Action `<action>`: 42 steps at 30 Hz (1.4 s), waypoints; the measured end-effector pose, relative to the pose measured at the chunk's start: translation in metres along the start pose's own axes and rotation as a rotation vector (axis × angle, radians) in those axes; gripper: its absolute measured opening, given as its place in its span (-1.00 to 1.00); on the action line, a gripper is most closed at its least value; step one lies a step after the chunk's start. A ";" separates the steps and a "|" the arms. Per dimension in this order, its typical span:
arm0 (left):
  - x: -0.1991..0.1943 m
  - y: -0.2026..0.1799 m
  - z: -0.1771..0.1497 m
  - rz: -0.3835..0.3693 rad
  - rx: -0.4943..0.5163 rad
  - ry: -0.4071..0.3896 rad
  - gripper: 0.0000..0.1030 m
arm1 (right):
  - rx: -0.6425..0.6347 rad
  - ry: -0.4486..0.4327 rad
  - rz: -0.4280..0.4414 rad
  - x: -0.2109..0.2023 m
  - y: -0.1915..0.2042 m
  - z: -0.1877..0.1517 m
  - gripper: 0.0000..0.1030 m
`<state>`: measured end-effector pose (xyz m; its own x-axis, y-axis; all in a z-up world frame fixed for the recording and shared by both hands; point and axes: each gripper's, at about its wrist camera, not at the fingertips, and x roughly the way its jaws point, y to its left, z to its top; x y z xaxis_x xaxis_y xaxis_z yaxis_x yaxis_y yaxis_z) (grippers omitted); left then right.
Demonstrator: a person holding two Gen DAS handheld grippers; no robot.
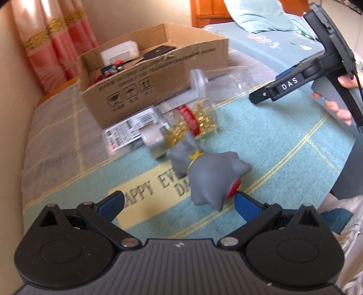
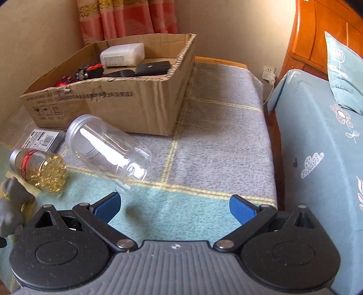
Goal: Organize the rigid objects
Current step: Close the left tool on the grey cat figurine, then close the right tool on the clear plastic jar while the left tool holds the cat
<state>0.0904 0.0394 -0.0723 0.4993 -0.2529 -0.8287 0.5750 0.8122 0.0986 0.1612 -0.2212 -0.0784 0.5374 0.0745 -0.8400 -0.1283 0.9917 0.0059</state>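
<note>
A grey toy figure (image 1: 211, 174) with a red mouth lies on the blanket, just ahead of my open left gripper (image 1: 179, 202); its right fingertip (image 1: 244, 202) is at the toy's mouth. It also shows at the left edge of the right wrist view (image 2: 11, 204). A clear empty jar (image 2: 109, 147) and a jar of gold beads (image 2: 43, 168) lie on their sides beyond. A flat labelled pack (image 2: 42, 138) lies by the cardboard box (image 2: 118, 102). My right gripper (image 2: 174, 204) is open and empty, above the blanket; it shows in the left wrist view (image 1: 283, 86).
The box holds a white container (image 2: 122, 54), a black flat item (image 2: 152, 67) and small red-black items (image 2: 88, 70). A blue flowered cushion (image 2: 317, 147) and wooden furniture (image 2: 317, 34) stand at the right. A wall and curtain (image 2: 127, 18) are behind.
</note>
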 end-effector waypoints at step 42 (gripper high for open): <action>0.002 0.022 -0.015 -0.002 -0.209 -0.059 0.42 | -0.102 0.071 0.057 -0.018 0.036 0.003 1.00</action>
<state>0.0942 0.0647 -0.0799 0.5391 -0.2800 -0.7943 0.4323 0.9014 -0.0243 0.1493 -0.1866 -0.0615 0.4666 0.1197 -0.8764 -0.2431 0.9700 0.0030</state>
